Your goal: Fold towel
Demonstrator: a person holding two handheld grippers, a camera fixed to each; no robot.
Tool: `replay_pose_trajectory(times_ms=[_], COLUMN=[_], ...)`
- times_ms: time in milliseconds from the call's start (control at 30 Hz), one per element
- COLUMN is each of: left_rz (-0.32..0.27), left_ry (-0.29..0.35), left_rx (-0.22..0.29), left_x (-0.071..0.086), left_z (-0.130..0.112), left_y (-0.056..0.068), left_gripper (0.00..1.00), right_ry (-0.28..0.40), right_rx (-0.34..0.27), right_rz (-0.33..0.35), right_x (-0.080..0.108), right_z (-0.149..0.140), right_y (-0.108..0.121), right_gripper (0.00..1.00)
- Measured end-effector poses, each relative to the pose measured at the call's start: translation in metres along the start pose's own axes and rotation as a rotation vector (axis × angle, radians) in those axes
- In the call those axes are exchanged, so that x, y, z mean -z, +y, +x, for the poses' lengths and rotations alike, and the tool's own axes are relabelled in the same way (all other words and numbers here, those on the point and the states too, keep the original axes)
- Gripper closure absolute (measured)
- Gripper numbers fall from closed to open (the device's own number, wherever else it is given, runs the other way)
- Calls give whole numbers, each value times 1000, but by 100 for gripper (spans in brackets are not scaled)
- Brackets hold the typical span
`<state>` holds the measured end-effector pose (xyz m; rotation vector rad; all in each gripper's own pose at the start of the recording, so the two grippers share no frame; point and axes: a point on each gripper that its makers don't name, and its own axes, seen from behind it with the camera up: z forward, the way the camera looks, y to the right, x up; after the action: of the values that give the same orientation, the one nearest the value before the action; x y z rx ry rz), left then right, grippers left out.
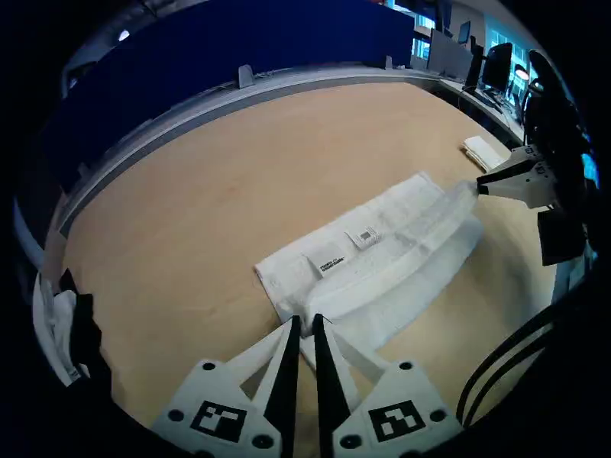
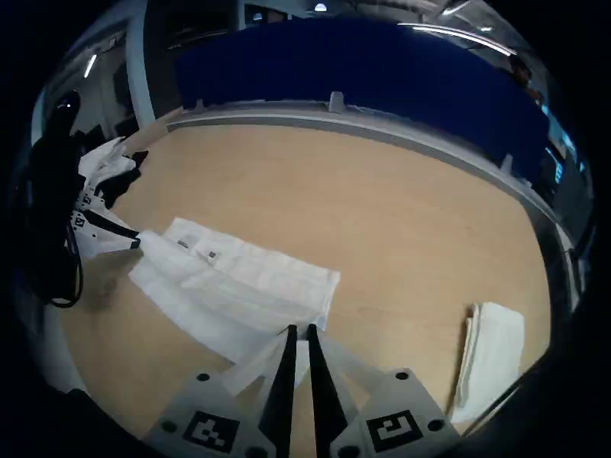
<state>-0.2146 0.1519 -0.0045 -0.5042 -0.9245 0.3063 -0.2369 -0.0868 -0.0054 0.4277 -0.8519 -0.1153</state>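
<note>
With fingers [image 1: 289, 359] of left gripper [image 1: 304, 340] and right gripper [image 2: 299, 340] clenched on opposite ends of the towel [image 1: 382, 244], mid-way across the table [image 1: 229, 191], hold the raised edge taut, carry level, match corners before letting go.

The rectangular terry towel [image 1: 382, 252] is plain white, the smooth wooden tabletop [image 1: 229, 191] pale tan, the fabric partition [image 1: 229, 46] dark blue.
</note>
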Motion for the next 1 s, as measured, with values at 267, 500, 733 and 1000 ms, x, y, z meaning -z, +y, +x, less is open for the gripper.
replay_pose_trajectory(times_ms=[267,500,733,1000], left_rz=[32,60,84,139], left_ry=[6,14,31,58], left_rx=[-15,-16,-8,0], left_x=[-12,-24,-29,-23], left_z=[3,12,19,22], left_y=[-14,-28,-39,-55], left_gripper=[78,76,48,2], right_ry=[6,10,21,47], right_rx=[9,8,4,3], right_rz=[-20,-35,-64,-105], right_x=[-13,-25,-33,-32], right_z=[5,15,21,26], right_y=[4,10,18,27], right_gripper=[89,89,81,10])
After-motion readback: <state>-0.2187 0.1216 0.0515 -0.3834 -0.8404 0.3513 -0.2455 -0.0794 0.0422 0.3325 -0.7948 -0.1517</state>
